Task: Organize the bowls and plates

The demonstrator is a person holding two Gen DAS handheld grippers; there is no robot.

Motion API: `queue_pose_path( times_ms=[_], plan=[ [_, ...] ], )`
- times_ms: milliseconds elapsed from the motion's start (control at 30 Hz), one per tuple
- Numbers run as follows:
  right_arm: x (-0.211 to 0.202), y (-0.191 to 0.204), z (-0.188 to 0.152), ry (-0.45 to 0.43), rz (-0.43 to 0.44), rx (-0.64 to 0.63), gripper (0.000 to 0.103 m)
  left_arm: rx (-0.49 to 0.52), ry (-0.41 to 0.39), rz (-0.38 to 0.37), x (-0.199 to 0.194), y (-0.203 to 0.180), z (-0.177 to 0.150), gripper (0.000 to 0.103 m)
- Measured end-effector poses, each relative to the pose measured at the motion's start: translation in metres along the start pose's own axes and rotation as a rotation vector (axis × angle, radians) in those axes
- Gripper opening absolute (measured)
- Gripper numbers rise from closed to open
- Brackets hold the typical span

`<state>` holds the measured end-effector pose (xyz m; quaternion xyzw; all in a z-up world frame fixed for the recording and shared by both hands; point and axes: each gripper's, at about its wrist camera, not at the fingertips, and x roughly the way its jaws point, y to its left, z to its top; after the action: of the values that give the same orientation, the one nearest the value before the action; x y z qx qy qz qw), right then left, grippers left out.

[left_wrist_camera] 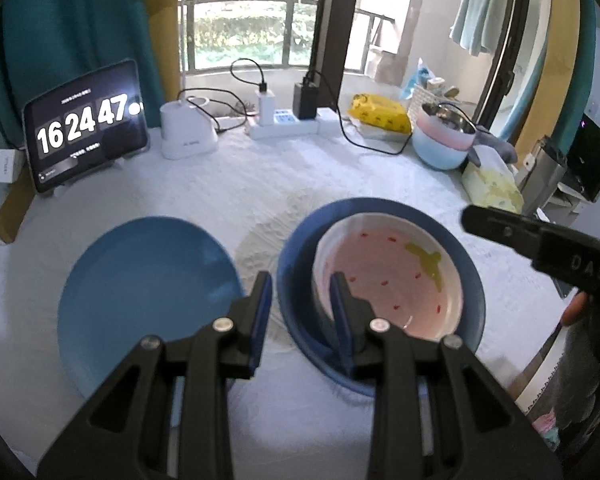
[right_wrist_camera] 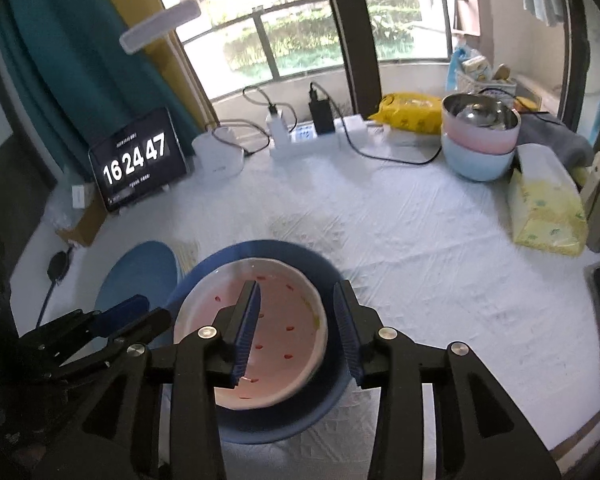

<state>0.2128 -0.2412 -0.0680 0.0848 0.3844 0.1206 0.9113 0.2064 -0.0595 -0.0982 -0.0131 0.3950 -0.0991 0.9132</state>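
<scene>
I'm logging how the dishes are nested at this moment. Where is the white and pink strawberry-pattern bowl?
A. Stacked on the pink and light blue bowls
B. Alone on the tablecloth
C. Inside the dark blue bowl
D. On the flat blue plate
C: the strawberry-pattern bowl lies tilted inside the dark blue bowl; the flat blue plate beside it holds nothing.

White-clothed table [right_wrist_camera: 400,240]; blue plate [left_wrist_camera: 148,292], blue bowl [left_wrist_camera: 296,280], tablet [left_wrist_camera: 86,124], tissue pack [right_wrist_camera: 548,208]
</scene>
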Motion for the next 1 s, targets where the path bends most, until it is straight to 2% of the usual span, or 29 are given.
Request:
queue_pose_path(
  times_ms=[333, 467, 733, 867, 1000],
  plan=[
    [-0.019, -0.028, -0.015, -0.013, -0.030, 0.073, 0.041, -0.032, -0.040, 0.025, -0.019, 0.012, -0.003, 0.031],
    [-0.021, -0.036, -0.018, -0.004, -0.026, 0.071, 0.041, -0.050, -0.032, 0.030, -0.013, 0.016, -0.003, 0.032],
    [0.011, -0.044, -0.023, 0.070, 0.030, 0.093, 0.041, -0.021, 0.023, 0.037, 0.006, 0.015, -0.003, 0.037],
    [0.029, -0.043, -0.024, 0.104, 0.018, 0.078, 0.041, 0.026, 0.054, 0.080, 0.021, 0.010, -0.005, 0.038],
    [0.043, -0.048, -0.026, 0.135, 0.020, 0.070, 0.041, 0.067, 0.087, 0.082, 0.035, 0.004, -0.006, 0.037]
  ],
)
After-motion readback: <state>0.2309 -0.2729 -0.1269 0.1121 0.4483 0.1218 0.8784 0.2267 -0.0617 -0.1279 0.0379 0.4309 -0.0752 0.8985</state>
